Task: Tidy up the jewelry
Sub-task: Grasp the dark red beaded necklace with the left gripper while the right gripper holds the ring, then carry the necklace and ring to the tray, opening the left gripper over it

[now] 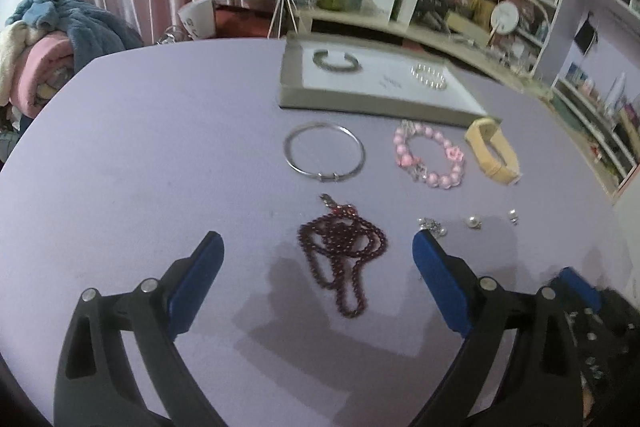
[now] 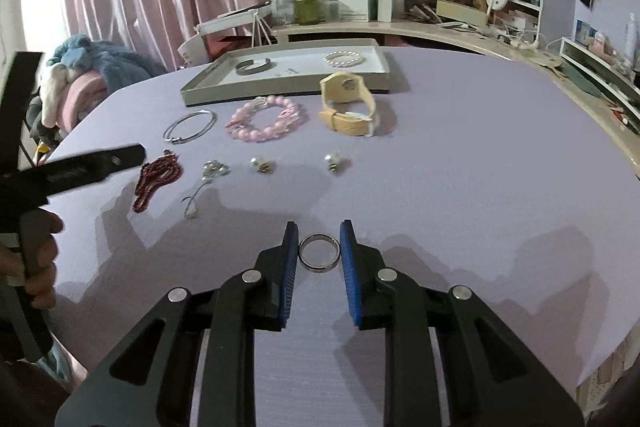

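Note:
My right gripper (image 2: 319,227) is shut on a silver ring (image 2: 319,251), its blue pads pressing both sides just above the purple table (image 2: 460,167). My left gripper (image 1: 318,238) is open and hovers over a dark red bead necklace (image 1: 340,251), one finger on each side and not touching it. A grey tray (image 1: 360,103) at the back holds a silver cuff (image 1: 338,61) and a pearl bracelet (image 1: 429,75). In front of it lie a silver bangle (image 1: 324,157), a pink bead bracelet (image 1: 430,157) and a beige watch (image 1: 492,151).
Two pearl earrings (image 2: 260,163) (image 2: 332,161) and a small silver chain piece (image 2: 214,171) lie mid-table. A hand (image 2: 36,267) holds the left gripper at the left edge. A cluttered desk (image 2: 400,23), shelves and pink curtains stand behind; folded blankets (image 1: 48,43) lie far left.

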`<state>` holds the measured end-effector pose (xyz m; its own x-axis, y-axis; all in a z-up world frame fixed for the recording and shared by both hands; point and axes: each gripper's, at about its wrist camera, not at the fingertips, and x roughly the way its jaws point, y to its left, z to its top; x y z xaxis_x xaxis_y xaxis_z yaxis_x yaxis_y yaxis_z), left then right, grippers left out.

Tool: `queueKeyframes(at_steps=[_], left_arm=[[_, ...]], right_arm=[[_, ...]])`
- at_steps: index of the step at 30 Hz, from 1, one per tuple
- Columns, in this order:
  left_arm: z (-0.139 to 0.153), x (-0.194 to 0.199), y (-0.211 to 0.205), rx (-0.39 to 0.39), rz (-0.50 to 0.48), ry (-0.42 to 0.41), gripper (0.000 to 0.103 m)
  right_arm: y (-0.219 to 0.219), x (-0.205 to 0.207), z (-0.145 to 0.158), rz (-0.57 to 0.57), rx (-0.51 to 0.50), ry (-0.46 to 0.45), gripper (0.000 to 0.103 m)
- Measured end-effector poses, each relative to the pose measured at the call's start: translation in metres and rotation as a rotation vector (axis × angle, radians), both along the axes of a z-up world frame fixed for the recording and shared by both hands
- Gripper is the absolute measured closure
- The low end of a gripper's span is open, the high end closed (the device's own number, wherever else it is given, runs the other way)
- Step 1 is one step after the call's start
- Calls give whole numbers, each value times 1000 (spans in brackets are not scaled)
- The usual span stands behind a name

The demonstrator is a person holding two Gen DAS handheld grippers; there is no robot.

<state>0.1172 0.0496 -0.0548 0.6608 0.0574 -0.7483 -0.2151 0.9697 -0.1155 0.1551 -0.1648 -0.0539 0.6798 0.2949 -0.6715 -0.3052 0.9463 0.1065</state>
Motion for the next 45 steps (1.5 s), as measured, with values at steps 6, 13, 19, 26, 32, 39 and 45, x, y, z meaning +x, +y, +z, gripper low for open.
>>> queueKeyframes(at_steps=[6, 13, 19, 26, 32, 39, 45], left_arm=[[-18, 20, -8, 19, 14, 65, 16], [-22, 28, -19, 86, -3, 78, 54], [-19, 23, -20, 52, -34, 63, 92], [23, 3, -5, -6, -44, -30, 95], [93, -6, 3, -3, -43, -170, 95], [156, 0, 13, -6, -36, -281, 95], [187, 14, 18, 7, -55, -328, 95]], right_arm=[[-10, 8, 1, -21, -6, 15, 81], [-17, 17, -2, -46, 5, 43, 81], [-17, 24, 4, -41, 28, 48, 81], [-20, 39, 34, -27, 89, 3, 81], [-23, 61, 74, -14, 141, -68, 81], [-25, 81, 103, -19, 173, -133, 81], [-24, 92, 110, -29, 183, -155, 81]])
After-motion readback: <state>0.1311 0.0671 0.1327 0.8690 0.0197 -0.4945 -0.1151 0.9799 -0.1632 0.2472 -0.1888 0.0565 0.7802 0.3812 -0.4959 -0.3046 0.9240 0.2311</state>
